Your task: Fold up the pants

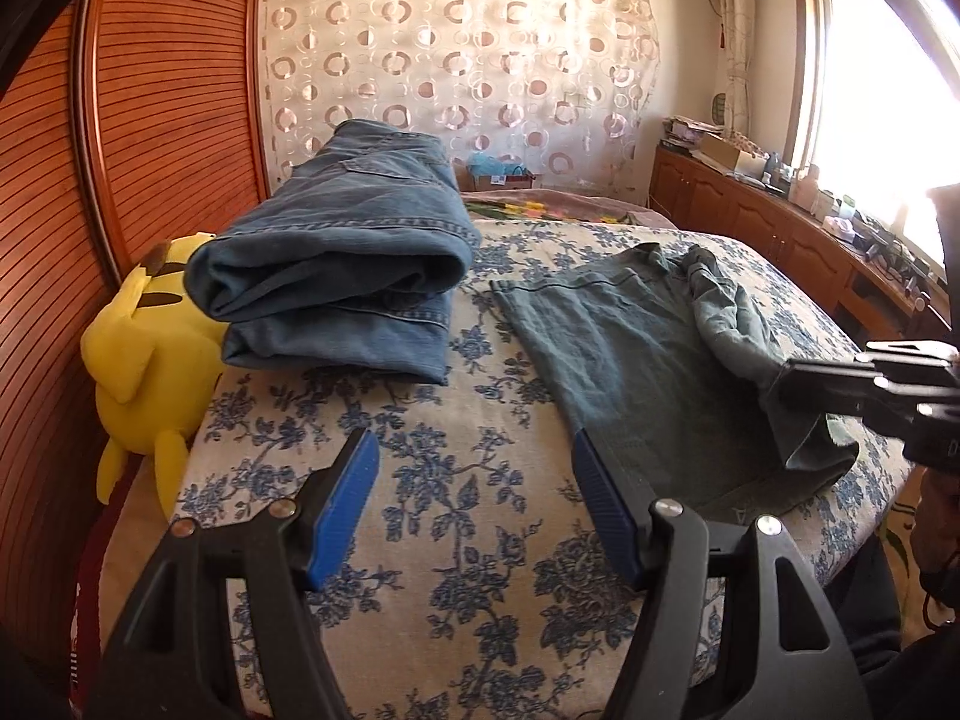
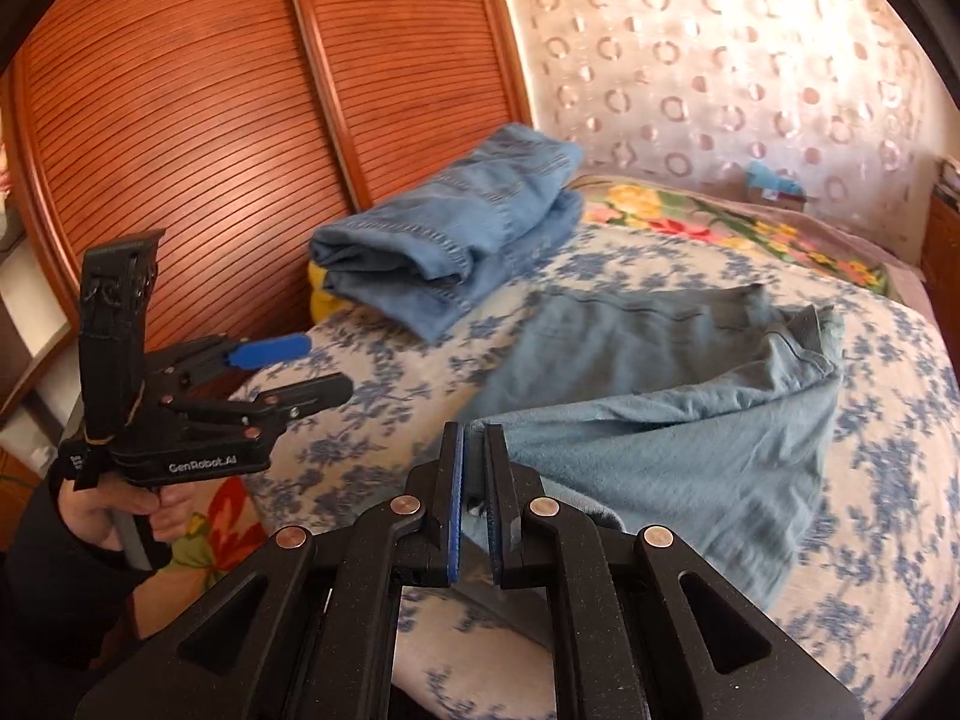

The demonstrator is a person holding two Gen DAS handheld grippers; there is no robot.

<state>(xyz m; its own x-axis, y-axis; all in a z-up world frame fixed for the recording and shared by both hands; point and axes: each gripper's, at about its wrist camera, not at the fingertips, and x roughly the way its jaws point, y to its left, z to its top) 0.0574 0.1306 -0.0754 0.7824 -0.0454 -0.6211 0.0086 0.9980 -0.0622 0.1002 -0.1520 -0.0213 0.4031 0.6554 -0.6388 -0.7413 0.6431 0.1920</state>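
Grey-green pants (image 1: 630, 360) lie spread on the floral bed cover, one leg doubled back over the rest. My right gripper (image 2: 474, 438) is shut on the hem of that upper leg (image 2: 660, 438) and holds it raised; it also shows at the right edge of the left wrist view (image 1: 786, 387). My left gripper (image 1: 474, 450) is open and empty above the bed cover, its right finger beside the pants' near left edge. It shows in the right wrist view (image 2: 324, 369) at the left, held by a hand.
Folded blue jeans (image 1: 342, 264) lie at the back left of the bed (image 1: 420, 510), with a yellow plush toy (image 1: 144, 354) beside them at the wooden wardrobe doors (image 1: 150, 120). A cluttered wooden counter (image 1: 780, 222) runs under the window at right.
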